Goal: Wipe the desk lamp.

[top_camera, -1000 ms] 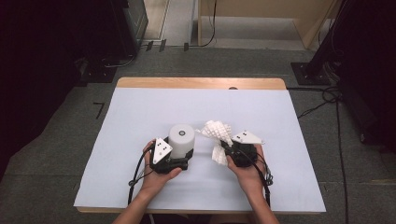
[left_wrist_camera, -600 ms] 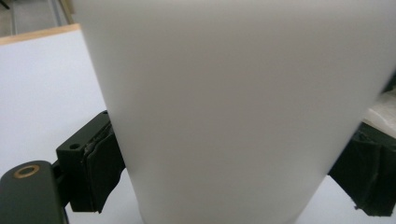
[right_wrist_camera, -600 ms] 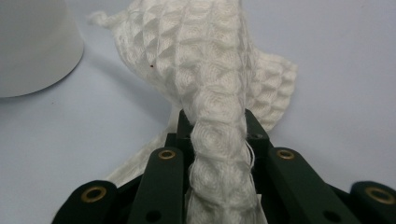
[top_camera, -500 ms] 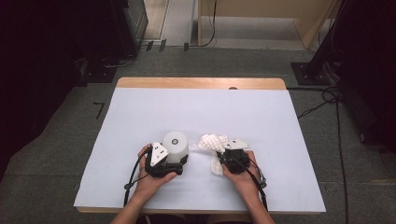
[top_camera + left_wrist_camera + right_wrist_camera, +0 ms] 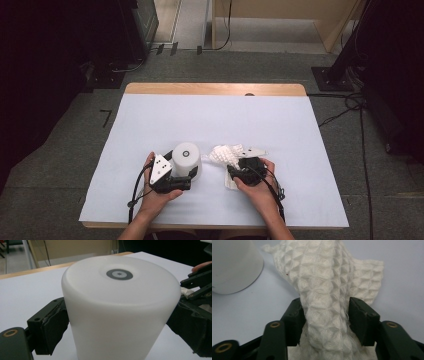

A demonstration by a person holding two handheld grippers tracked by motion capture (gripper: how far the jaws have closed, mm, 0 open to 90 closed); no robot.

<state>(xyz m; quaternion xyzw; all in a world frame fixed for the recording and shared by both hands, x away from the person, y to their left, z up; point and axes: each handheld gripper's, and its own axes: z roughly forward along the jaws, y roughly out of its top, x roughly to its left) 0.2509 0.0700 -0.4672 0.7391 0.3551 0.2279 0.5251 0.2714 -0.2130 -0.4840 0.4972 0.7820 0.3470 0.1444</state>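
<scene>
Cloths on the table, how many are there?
1: a white waffle cloth near the table's front edge, right of the white cup, bunched between the right gripper jaws. Nothing suggests another is hidden.

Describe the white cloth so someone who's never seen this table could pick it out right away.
On the pale blue-white table top, look near the front edge, at the right hand-held gripper. The cloth is bunched between its jaws, just right of the smooth white upturned cup that the left hand-held gripper grips. Its soft, crumpled waffle weave sets it apart from the cup.

Upright white cylinder, bunched waffle-weave cloth just beside
</scene>
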